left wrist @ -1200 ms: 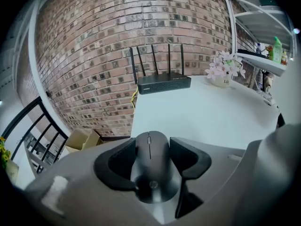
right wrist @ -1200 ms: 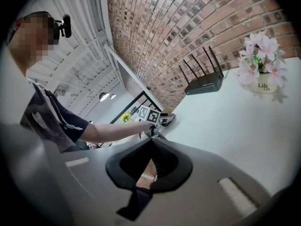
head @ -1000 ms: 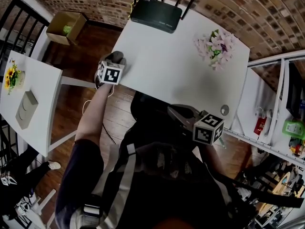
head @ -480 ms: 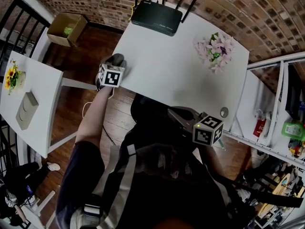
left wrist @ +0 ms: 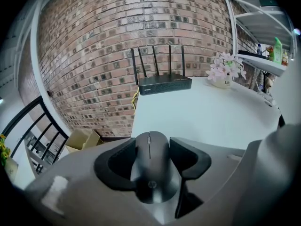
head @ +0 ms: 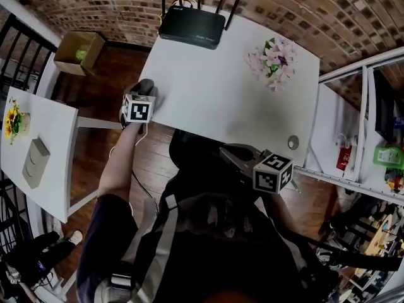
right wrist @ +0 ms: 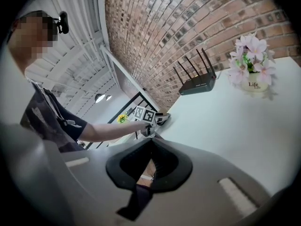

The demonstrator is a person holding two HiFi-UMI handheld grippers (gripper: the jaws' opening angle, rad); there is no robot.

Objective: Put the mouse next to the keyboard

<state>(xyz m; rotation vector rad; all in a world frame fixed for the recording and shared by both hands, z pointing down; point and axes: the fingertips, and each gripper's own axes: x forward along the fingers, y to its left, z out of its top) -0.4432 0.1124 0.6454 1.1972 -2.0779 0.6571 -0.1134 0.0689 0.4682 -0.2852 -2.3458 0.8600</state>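
Dark grey plastic mouse (left wrist: 149, 173) is clamped in my left tool (left wrist: 151, 149) at the white bench's (head: 214, 87) left edge. My right tool (right wrist: 150, 159) is empty, jaws together. Carrying step, I judge. No keyboard shows, so next I must find it.

Mouse clamped in the left gripper, at the near edge of the table.

The left gripper (left wrist: 151, 150) has its two dark jaws pressed against the sides of a dark grey mouse (left wrist: 150, 171), whose scroll wheel points away over the white table (left wrist: 207, 119). At the table's far edge a black router (left wrist: 164, 84) with four upright antennas stands against the brick wall (left wrist: 117, 32). Pink flowers (left wrist: 225, 68) stand to its right, near a white shelf (left wrist: 263, 62). Down at the left are a cardboard box (left wrist: 82, 139) and a black railing (left wrist: 35, 131).
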